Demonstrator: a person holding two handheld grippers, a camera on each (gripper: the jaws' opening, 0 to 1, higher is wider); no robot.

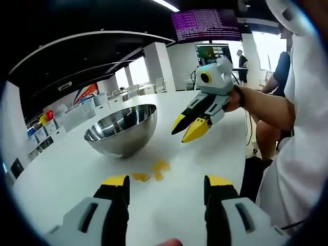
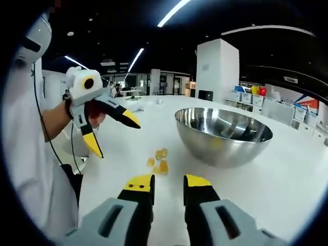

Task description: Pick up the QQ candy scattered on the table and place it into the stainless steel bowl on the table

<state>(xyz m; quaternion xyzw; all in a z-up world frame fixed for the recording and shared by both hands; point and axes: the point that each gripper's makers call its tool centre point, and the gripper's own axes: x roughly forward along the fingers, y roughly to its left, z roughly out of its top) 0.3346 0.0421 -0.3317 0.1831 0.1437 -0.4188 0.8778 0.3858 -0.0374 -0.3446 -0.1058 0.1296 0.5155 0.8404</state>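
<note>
The stainless steel bowl [image 1: 122,129] sits on the white tabletop [image 1: 61,174], with a few yellow QQ candies [image 1: 154,171] scattered just beside it (none gripped). The left claw [image 1: 166,192] is spread wide; the right claw [image 2: 168,185] stands narrowly parted, both empty above the tabletop.

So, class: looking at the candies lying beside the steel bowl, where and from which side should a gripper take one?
Take the outermost QQ candy across its narrow sides, coming from above. The pieces lie flat and close together on the white table, beside the bowl, so a side approach would probably nudge its neighbours.
</note>
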